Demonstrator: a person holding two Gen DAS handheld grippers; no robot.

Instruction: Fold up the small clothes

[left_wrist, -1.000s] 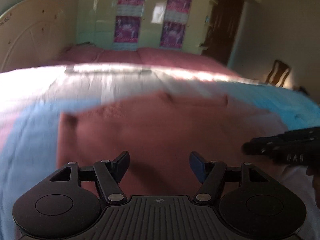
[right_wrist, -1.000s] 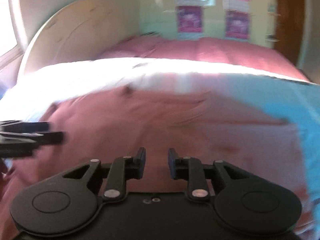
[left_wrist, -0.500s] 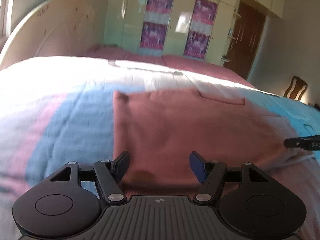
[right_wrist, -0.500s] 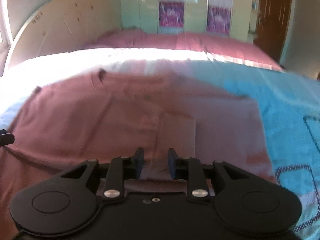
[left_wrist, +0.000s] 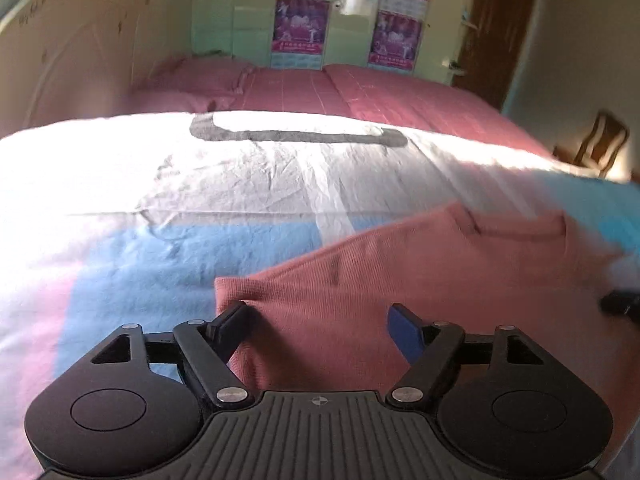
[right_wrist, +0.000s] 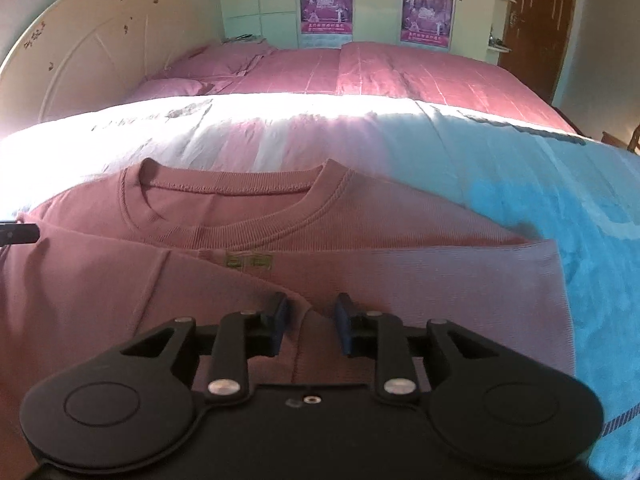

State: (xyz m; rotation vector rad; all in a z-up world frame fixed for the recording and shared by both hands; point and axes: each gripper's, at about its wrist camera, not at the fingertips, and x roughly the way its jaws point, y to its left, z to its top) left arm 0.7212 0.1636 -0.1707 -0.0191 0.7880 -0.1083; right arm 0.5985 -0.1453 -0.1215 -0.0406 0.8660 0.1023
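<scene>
Left wrist view: the left gripper (left_wrist: 320, 322) is seen from behind, its jaws wide and opening, with nothing pinched between them. The pink T-shirt (left_wrist: 420, 280) is spread on the bedspread (left_wrist: 140, 248); its near corner lies at the tip of the left finger, toward 10 o'clock of the gripper, and the cloth runs under the gap and away toward 2 o'clock. At 3 o'clock of the picture, a dark tip of the right gripper (left_wrist: 622, 303) is seen over the shirt's far side.

Right wrist view: the right gripper (right_wrist: 311, 330) is held over the pink T-shirt (right_wrist: 420, 276), jaws narrowly parted. A fold ridge of the cloth runs into the gap, but whether the blue pads (right_wrist: 280, 326) press on it cannot be told. The collar (right_wrist: 232, 204) lies at 12 o'clock of the gripper, with a small label (right_wrist: 248, 260) just short of it. The shirt's right edge lies at 3 o'clock against the blue part of the bedspread (right_wrist: 580, 240). The left gripper's tip (right_wrist: 18, 233) enters at 9 o'clock.
</scene>
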